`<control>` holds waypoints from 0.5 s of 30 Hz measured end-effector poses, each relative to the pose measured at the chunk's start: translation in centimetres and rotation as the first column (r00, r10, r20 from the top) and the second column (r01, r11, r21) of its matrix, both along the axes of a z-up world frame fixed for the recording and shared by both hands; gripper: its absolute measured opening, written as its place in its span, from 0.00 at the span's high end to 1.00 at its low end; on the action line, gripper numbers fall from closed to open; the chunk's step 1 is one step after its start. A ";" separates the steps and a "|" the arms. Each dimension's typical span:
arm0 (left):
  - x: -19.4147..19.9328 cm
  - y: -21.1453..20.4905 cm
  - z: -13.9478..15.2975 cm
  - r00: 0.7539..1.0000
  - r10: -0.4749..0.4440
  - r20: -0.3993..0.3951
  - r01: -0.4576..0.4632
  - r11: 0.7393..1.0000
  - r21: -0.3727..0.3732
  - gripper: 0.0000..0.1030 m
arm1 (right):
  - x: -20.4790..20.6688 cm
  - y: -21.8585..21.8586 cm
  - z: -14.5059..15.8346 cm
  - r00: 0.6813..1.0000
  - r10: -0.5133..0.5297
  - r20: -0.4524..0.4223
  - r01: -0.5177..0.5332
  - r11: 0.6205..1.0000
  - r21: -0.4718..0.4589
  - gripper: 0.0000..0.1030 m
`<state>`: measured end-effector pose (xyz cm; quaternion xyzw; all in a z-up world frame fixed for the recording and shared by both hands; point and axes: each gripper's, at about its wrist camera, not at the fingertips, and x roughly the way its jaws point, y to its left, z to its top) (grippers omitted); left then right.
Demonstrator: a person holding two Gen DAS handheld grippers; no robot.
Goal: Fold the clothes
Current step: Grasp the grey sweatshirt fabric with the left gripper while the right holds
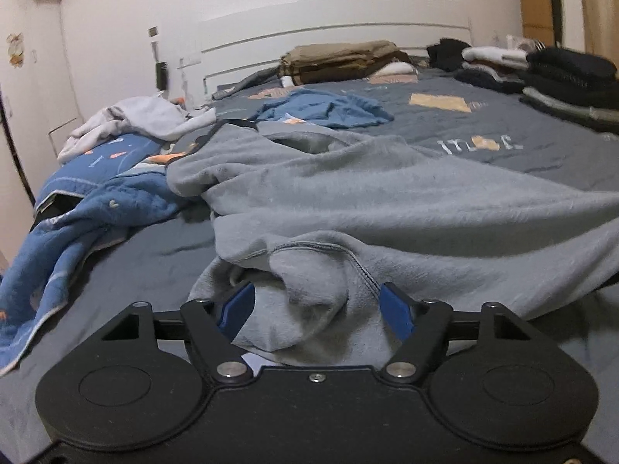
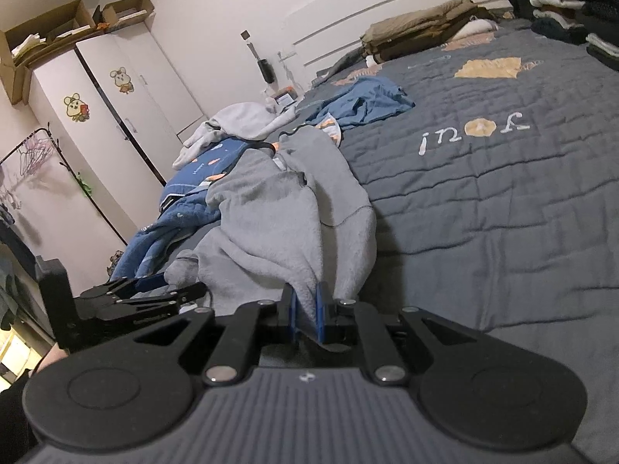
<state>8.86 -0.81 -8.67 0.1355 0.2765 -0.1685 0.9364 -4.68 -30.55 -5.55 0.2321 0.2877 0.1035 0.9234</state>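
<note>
A grey fleece sweatshirt lies rumpled across the near part of a bed with a dark grey quilt. My left gripper sits low at the garment's near hem. Its blue pads stand apart, and a bunched fold of the grey fabric fills the gap between them without being pinched. In the right wrist view the left gripper shows at the left, beside the sweatshirt's edge. My right gripper is shut on a thin edge of the same sweatshirt, which hangs up and away from its blue pads.
A blue patterned garment and a white one are heaped at the bed's left edge. A blue shirt lies mid-bed. Folded brown clothes and dark stacks sit by the headboard. A white wardrobe stands left.
</note>
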 end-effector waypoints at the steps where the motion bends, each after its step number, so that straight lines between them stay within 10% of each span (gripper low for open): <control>1: 0.1 -0.2 -0.1 1.000 -0.009 -0.004 0.009 1.000 0.001 0.45 | 0.1 0.1 0.0 1.000 0.004 0.001 -0.004 1.000 -0.003 0.91; 6: 1.0 -0.6 -1.3 0.997 -0.013 -0.079 0.009 0.999 -0.042 0.78 | 0.5 0.1 -0.2 1.000 0.004 -0.007 -0.004 1.000 0.009 0.90; 15: -1.4 -0.9 1.4 0.984 -0.170 -0.045 0.160 0.972 -0.173 0.90 | -0.5 -1.2 0.9 1.000 -0.022 0.018 0.021 0.999 0.035 0.90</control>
